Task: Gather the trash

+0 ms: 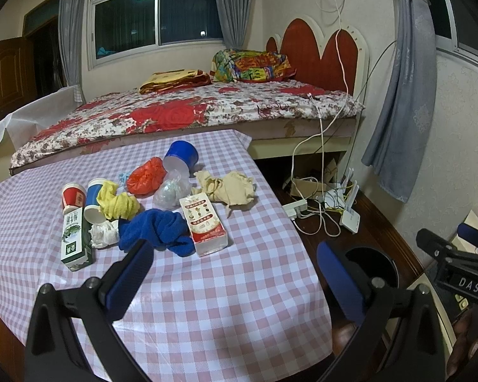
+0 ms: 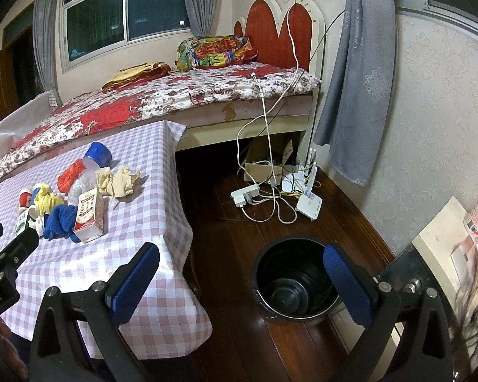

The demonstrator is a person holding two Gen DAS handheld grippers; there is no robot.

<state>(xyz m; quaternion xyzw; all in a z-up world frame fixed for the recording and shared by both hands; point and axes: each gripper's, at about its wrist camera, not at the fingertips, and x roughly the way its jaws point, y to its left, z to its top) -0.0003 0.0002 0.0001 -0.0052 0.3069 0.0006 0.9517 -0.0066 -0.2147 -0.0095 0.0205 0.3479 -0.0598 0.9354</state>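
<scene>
Trash cluster on the table (image 1: 207, 302) — both grippers spread wide, nothing held.

The left gripper (image 1: 235, 273) hovers over the table's near edge; the right gripper (image 2: 242, 286) hangs above the black bucket (image 2: 294, 278) on the floor off the table's right edge — the bucket appears empty. The tissue pack (image 1: 206, 224), nearest the right edge, judges light and compressible: grip across its narrow sides. The crumpled beige paper (image 1: 229, 187) and blue cloth (image 1: 156, 230) are soft; pinch a raised fold. The paper cups (image 1: 83, 200) crush easily — take them by the rim.
</scene>
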